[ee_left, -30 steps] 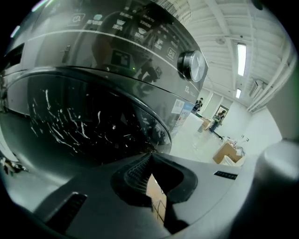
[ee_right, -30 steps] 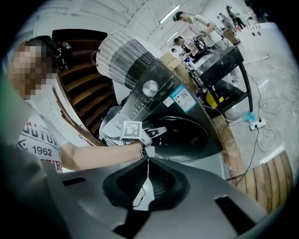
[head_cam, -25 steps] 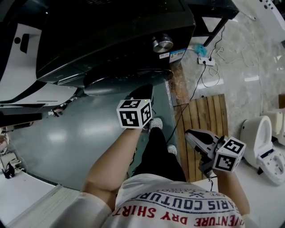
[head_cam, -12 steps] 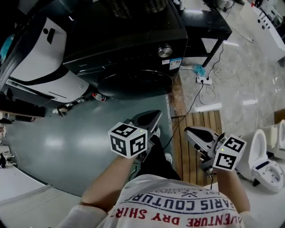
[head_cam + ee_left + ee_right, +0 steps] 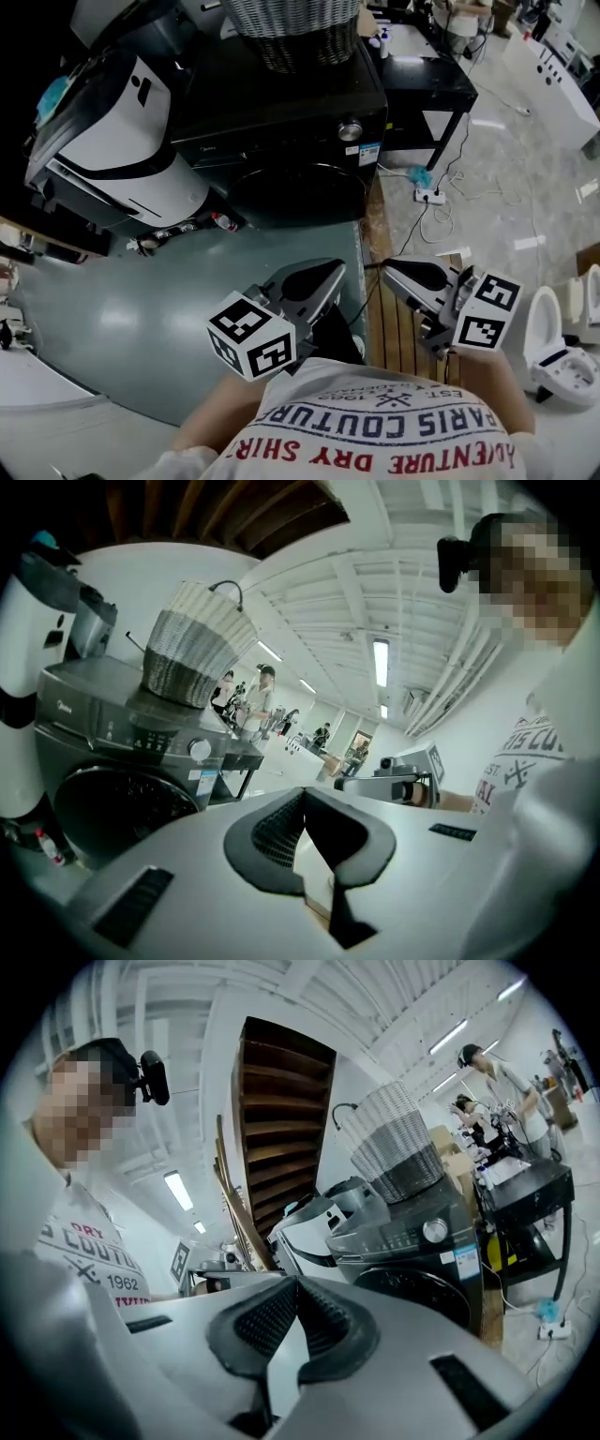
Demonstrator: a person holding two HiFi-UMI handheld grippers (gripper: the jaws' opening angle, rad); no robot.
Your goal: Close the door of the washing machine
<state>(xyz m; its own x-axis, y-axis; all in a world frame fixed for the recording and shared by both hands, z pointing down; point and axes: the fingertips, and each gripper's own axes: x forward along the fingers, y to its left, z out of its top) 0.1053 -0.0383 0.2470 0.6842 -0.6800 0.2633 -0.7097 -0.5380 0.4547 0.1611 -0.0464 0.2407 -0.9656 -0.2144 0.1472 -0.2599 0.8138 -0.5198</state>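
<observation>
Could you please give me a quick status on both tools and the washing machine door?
Left tool shut, empty. Right tool shut, empty. Washing machine door looks closed. Nothing in the way.

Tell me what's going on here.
A person stands facing a black washing machine with a hand-held gripper in each hand. The machine's round door already looks shut. The left hand-held gripper and the right hand-held gripper both have their jaws together on nothing. They are held in front of the person's chest, clear of the machine. A woven basket sits on top of the machine.
</observation>
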